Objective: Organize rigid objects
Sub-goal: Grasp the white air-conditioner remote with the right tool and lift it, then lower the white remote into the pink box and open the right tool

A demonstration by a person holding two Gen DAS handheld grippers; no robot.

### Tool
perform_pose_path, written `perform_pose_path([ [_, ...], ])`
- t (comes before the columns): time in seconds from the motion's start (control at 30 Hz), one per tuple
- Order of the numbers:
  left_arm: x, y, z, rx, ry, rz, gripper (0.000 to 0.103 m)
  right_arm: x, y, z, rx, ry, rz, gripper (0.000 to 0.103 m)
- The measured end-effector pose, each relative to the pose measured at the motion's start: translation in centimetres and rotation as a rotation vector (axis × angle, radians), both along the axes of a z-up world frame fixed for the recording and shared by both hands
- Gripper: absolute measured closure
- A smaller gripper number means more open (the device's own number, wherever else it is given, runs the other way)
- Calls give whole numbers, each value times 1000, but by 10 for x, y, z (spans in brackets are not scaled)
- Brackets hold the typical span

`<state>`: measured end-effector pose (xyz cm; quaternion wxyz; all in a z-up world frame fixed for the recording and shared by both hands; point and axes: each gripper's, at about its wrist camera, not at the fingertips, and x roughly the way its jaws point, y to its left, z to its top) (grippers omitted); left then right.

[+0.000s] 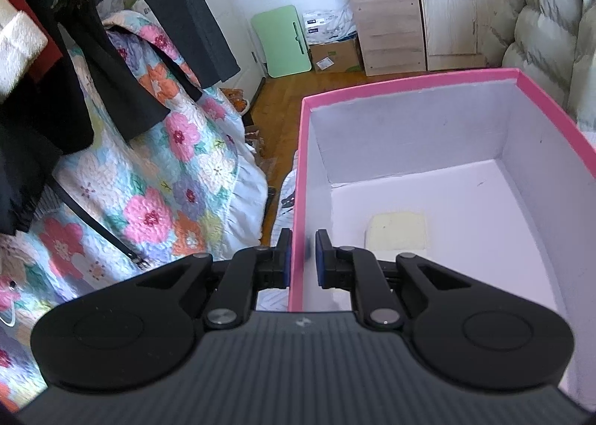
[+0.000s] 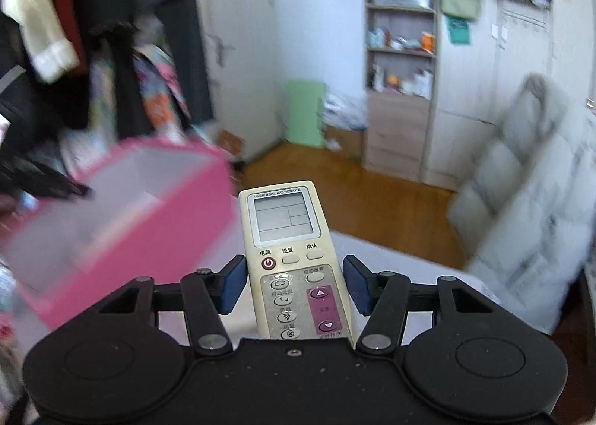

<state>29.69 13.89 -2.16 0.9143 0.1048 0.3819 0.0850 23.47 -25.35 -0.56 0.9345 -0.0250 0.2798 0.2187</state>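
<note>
We've got the left gripper point(image 1: 302, 257) pinching the pink cardboard box's point(image 1: 409, 88) side wall — our right gripper point(image 2: 294, 285) clamps a cream air-conditioner remote point(image 2: 294, 261).

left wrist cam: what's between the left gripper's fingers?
The pink box's side wall, pinched between the left gripper's fingers; one finger is outside the box, one inside. Left wrist view.
</note>
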Motion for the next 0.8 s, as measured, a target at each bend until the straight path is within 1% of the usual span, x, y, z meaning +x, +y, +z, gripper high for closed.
perform_pose_path([
  [0.03,0,2,1,-17,-3,3,91,-1,8,7,24,9,25,41],
  [0.07,0,2,1,-24,-5,4,91,3,18,15,58,37,48,41],
  [0.1,0,1,0,-18,-6,4,91,6,27,21,95,61,65,41],
  [0.17,0,0,0,-10,-8,3,91,18,54,32,185,119,122,41],
  [0.23,-1,0,0,-33,-9,6,91,29,85,37,248,190,179,41],
  [0.3,-2,2,1,-54,-6,9,91,41,119,35,263,278,213,41],
  [0.37,-2,6,1,-78,1,12,91,52,150,26,256,371,224,41],
  [0.43,-2,9,2,-101,9,15,91,62,177,11,213,435,215,41],
  [0.5,-2,10,2,-104,9,16,92,72,201,-8,122,479,185,41],
  [0.53,-3,11,2,-111,6,16,92,76,212,-11,58,466,177,41],
  [0.57,-3,11,3,-111,5,17,92,77,226,-9,-30,422,163,41],
  [0.6,-2,11,3,-112,3,16,92,80,236,-9,-91,407,153,41],
  [0.67,-2,13,3,-114,6,20,92,92,250,-14,-172,413,147,41],
  [0.7,-2,14,3,-118,5,19,92,99,255,-16,-190,432,143,41],
  [0.73,-2,16,3,-133,4,19,92,103,260,-20,-211,448,143,41],
  [0.8,-2,19,3,-148,3,23,92,109,272,-25,-292,453,151,41],
])
